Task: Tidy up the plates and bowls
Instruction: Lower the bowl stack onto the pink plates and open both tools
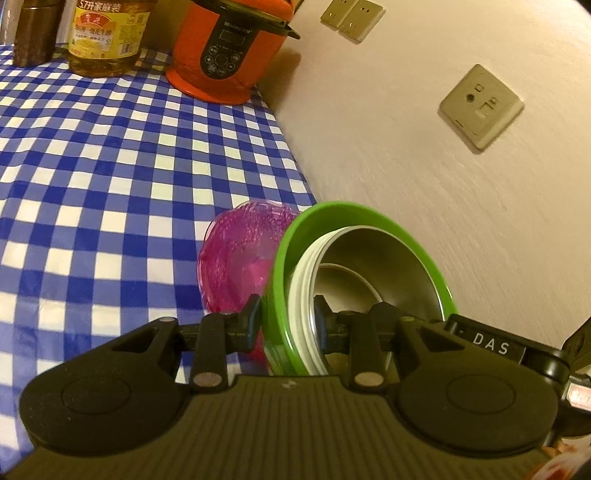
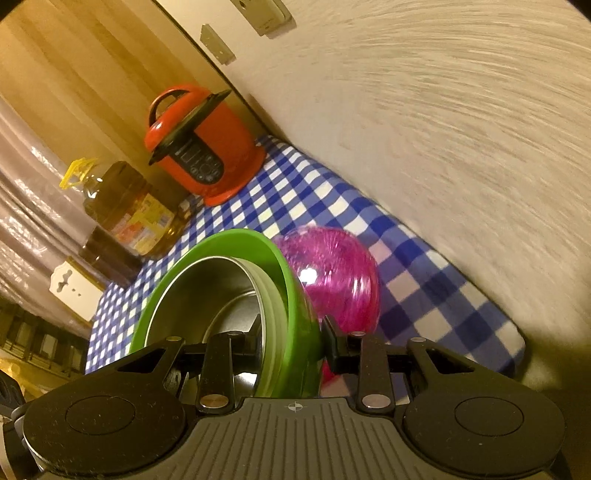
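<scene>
A green bowl (image 1: pixel 369 214) holds a steel bowl with a white ribbed rim (image 1: pixel 391 269) nested inside it. My left gripper (image 1: pixel 286 317) is shut on the near rims of this stack. My right gripper (image 2: pixel 291 343) is shut on the opposite rims of the same green bowl (image 2: pixel 229 243) and steel bowl (image 2: pixel 207 295). The stack is tilted and held above the blue checked tablecloth (image 1: pixel 110 166). A pink translucent bowl (image 1: pixel 240 251) sits behind and below the green bowl; it also shows in the right wrist view (image 2: pixel 340 277).
An orange pressure cooker (image 1: pixel 225 55), an oil bottle (image 1: pixel 103 37) and a dark jar (image 1: pixel 37 33) stand at the table's far end. A beige wall with sockets (image 1: pixel 480 107) runs along the table's edge. The right wrist view shows the cooker (image 2: pixel 199 147) and wooden cabinets (image 2: pixel 74 74).
</scene>
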`<state>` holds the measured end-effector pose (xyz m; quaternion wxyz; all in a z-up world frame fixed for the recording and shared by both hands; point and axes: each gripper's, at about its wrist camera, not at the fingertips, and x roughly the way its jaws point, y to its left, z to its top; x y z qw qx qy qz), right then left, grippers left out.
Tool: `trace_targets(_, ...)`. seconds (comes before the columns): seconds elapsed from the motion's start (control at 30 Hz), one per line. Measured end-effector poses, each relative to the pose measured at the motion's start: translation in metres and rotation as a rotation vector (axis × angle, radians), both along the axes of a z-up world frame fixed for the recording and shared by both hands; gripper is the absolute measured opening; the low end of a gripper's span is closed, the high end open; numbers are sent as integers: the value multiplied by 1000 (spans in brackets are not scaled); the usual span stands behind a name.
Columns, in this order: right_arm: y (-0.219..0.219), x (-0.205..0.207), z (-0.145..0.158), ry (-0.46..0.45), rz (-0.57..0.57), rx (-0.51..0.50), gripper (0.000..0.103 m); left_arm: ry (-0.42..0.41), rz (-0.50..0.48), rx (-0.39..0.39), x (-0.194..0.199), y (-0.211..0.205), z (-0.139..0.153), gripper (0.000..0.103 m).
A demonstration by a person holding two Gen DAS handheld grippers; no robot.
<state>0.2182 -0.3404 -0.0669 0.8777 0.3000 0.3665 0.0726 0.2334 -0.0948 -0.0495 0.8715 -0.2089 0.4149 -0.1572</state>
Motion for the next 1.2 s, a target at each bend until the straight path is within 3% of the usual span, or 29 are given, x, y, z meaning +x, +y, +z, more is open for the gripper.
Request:
trace_targets(0.47,-1,59,-28,38,-15,-27,31,37,-19,32,62,1,-31,24)
trace_targets(1.2,3,83,-53,99,-15,-44,31,41,-34,97,89,-2,-54,24)
